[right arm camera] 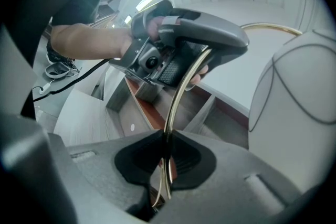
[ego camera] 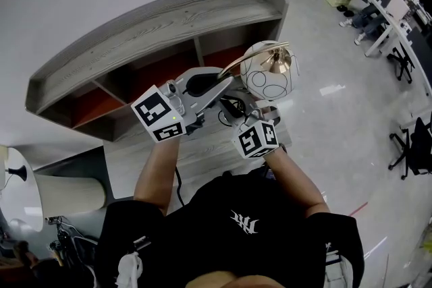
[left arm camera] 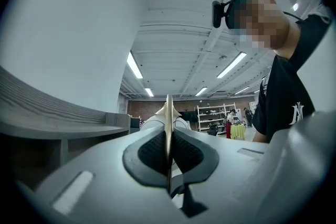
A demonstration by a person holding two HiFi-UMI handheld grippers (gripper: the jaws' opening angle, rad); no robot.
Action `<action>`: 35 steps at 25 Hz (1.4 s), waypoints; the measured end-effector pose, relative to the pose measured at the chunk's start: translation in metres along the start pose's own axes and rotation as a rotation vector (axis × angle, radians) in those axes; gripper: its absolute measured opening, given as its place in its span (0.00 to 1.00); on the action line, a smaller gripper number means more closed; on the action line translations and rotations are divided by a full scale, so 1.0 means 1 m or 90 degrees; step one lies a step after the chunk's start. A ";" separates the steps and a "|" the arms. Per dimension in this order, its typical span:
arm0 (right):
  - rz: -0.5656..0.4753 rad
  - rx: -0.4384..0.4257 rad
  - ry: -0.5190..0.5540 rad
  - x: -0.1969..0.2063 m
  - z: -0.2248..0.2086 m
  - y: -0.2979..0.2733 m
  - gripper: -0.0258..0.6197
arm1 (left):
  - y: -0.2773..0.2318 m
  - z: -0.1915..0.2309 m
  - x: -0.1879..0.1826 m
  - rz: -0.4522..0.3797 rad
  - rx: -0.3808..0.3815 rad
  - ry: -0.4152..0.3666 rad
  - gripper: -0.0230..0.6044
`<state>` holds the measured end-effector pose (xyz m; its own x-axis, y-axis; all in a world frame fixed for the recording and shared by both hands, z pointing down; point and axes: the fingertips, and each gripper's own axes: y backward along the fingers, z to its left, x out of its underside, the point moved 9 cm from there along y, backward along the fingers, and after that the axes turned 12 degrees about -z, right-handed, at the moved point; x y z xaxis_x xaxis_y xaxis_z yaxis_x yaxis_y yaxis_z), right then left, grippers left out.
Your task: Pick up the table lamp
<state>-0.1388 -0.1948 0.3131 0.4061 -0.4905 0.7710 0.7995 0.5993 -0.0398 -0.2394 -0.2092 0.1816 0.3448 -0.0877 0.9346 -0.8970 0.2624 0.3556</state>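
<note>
Nearest, the right gripper (right arm camera: 167, 160) and left gripper (left arm camera: 168, 152) each had jaws clenched on the table lamp's (ego camera: 268, 71) brass arm (right arm camera: 181, 97). The lifting seemed in hand; next, both hands should rise together.

T-shirt (left arm camera: 283, 97), chest: white interlocked "NY" monogram on black cloth, clear in the left gripper view.
T-shirt, head view: the same white emblem, too small to read.
Marker cubes (ego camera: 160, 114) (ego camera: 256, 139): black-and-white square code patterns, no letters or digits.
</note>
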 end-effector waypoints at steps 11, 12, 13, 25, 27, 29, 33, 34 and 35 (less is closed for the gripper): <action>0.000 -0.005 0.005 0.001 0.001 0.001 0.09 | 0.001 -0.001 0.002 -0.003 -0.007 0.002 0.05; 0.000 -0.006 0.005 0.001 0.001 0.001 0.09 | 0.001 -0.001 0.002 -0.003 -0.008 0.002 0.05; 0.000 -0.006 0.005 0.001 0.001 0.001 0.09 | 0.001 -0.002 0.002 -0.002 -0.009 0.003 0.05; 0.003 -0.002 0.015 -0.001 0.002 0.003 0.09 | 0.001 -0.003 0.001 -0.009 -0.015 0.006 0.05; 0.004 -0.003 0.015 -0.001 0.003 0.003 0.09 | 0.002 -0.003 0.001 -0.010 -0.016 0.008 0.05; 0.006 -0.005 0.014 -0.001 0.003 0.003 0.09 | 0.002 -0.003 0.002 -0.009 -0.018 0.009 0.05; 0.009 -0.009 0.012 -0.001 0.004 0.003 0.09 | 0.001 -0.003 0.003 -0.008 -0.019 0.013 0.05; 0.010 -0.010 0.011 -0.001 0.004 0.003 0.09 | 0.001 -0.004 0.003 -0.008 -0.020 0.013 0.05; 0.010 -0.010 0.010 -0.001 0.004 0.004 0.09 | 0.001 -0.004 0.003 -0.008 -0.020 0.014 0.05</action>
<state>-0.1378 -0.1896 0.3148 0.4262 -0.4912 0.7596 0.7994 0.5975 -0.0622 -0.2387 -0.2053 0.1848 0.3631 -0.0700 0.9291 -0.8832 0.2920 0.3671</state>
